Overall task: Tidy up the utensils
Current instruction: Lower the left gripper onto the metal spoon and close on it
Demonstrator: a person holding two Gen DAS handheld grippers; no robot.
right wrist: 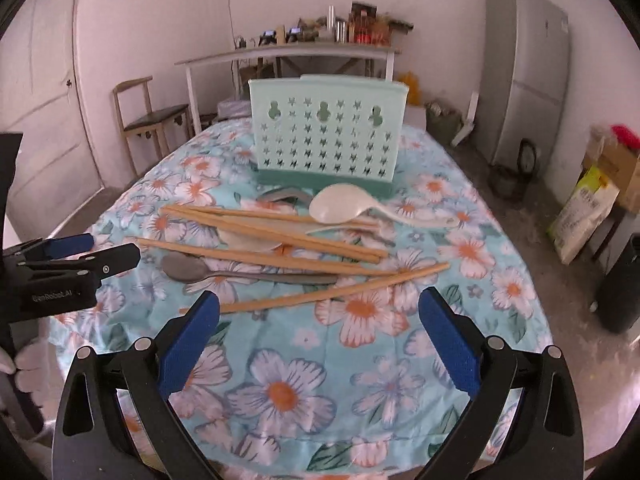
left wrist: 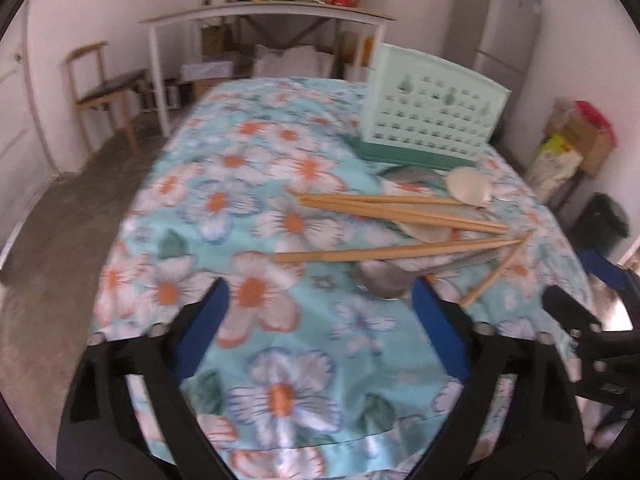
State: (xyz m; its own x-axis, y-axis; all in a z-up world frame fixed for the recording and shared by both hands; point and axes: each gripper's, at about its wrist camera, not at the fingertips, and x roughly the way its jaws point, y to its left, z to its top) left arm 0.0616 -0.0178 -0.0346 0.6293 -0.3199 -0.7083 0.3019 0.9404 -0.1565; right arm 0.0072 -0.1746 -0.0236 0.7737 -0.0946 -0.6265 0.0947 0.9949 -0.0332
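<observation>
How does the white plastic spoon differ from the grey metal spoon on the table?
The white spoon has a broad, pale bowl; the grey metal spoon has a smaller, dark bowl. The white spoon lies just before the green holder; the grey metal spoon lies nearer the grippers. Both lie flat among chopsticks, ungripped.

Both wrist views toward table (left wrist: 360,360)

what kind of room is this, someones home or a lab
Most likely a plain room in a home, used for eating and storage: a table under a floral tablecloth with a utensil holder, a grey fridge by the wall, and a wooden chair near a cluttered shelf table.
</observation>
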